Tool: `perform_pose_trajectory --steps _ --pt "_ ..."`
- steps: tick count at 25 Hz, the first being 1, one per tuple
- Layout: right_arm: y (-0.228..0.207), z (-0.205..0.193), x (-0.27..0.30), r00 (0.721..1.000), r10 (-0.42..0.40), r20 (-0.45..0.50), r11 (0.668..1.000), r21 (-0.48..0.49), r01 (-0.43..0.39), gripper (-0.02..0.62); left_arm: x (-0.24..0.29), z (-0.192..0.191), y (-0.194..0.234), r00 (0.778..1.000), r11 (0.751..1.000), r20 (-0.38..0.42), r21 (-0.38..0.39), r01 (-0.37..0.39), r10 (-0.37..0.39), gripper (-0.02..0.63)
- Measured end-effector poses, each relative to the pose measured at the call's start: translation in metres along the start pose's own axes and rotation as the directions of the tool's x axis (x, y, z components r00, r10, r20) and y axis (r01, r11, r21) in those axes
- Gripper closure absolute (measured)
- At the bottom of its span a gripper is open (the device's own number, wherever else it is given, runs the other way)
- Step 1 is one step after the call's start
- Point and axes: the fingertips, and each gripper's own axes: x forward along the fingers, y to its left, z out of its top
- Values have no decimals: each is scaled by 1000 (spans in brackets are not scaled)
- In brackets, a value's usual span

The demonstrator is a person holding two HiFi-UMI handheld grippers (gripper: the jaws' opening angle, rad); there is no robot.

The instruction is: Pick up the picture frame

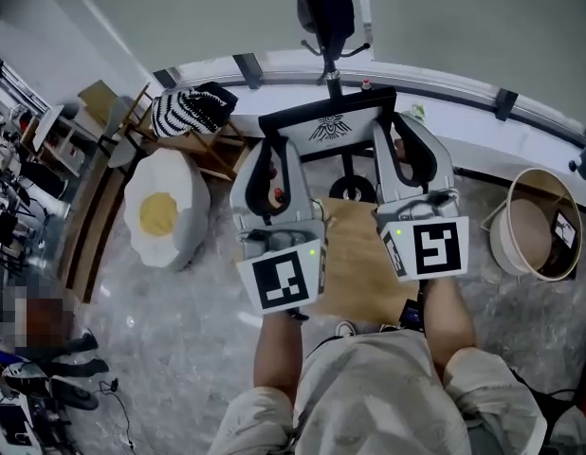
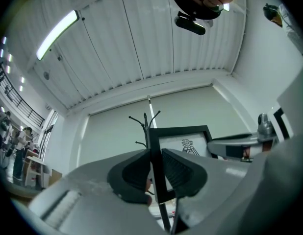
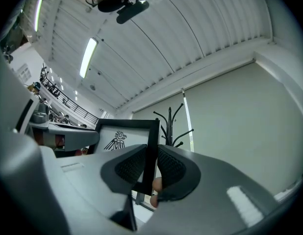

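The picture frame is black-edged with a white sheet and a black bird emblem. It hangs lifted off the small wooden table, held between both grippers. My left gripper is shut on the frame's left edge, its dark pads pressing either side. My right gripper is shut on the right edge in the same way. In both gripper views the picture frame stands upright against the pale wall, emblem side facing inward.
A fried-egg cushion lies on the floor at left, with a striped bundle on a wooden rack behind it. A round basket stands at right. A coat stand rises just beyond the frame by the wall.
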Motion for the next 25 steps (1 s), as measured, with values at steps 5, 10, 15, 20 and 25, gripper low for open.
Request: perform_pose_trajectory --steps 5,10,15,20,25 --pt "-8 -6 5 1000 1 -1 1000 2 -1 523 9 -2 -4 1000 1000 11 -9 -5 5 523" --pt "-8 -15 8 1000 -9 -7 1000 -15 9 523 12 -16 -3 1000 1000 -5 -13 6 -6 523" --pt "-14 -20 4 999 -38 -18 999 -24 37 523 15 -22 -10 1000 999 -10 -33 22 -22 523" --pt "-29 -20 2 998 -52 -26 998 -37 51 523 24 -24 -23 999 998 -11 -42 44 -45 523" --pt "-18 -18 4 998 -59 -27 997 -46 58 523 21 -24 -13 999 997 0 -56 50 -50 523"
